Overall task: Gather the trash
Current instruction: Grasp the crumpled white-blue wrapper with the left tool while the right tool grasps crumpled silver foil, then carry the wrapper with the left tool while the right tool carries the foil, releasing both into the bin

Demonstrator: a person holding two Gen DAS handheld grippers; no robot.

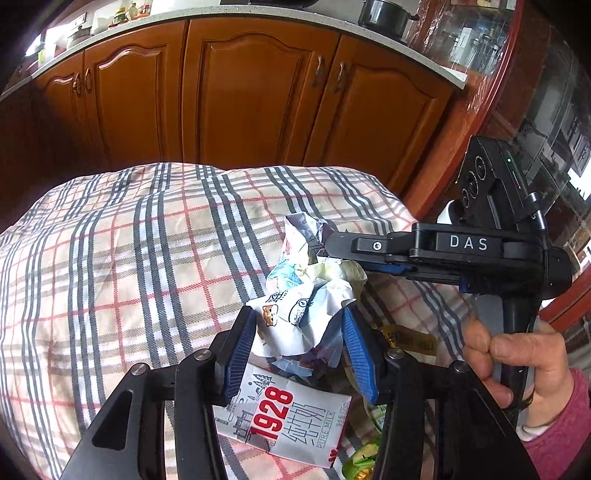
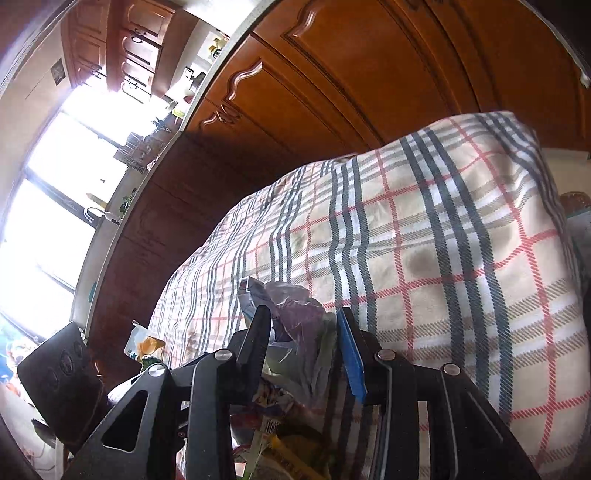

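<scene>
In the left wrist view my left gripper [image 1: 299, 325] is shut on a crumpled white and blue wrapper [image 1: 295, 314] above a plaid cloth [image 1: 129, 258]. The right gripper [image 1: 327, 249] reaches in from the right, and its tip pinches the top of the same crumpled wrapper bundle [image 1: 306, 236]. A "1928" pure milk carton [image 1: 284, 417] lies flat below my fingers, with yellow and green wrappers [image 1: 369, 450] beside it. In the right wrist view my right gripper [image 2: 303, 321] is shut on crumpled purple-grey wrapper plastic [image 2: 295, 325], and more wrappers [image 2: 288, 443] lie beneath.
Brown wooden cabinets [image 1: 240, 96] with a pale worktop [image 1: 110, 29] stand behind the plaid-covered surface. A black pot [image 1: 384, 14] sits on the worktop. A glass-front cabinet [image 1: 535, 92] is at the right. A bright window [image 2: 55, 184] is at the left of the right wrist view.
</scene>
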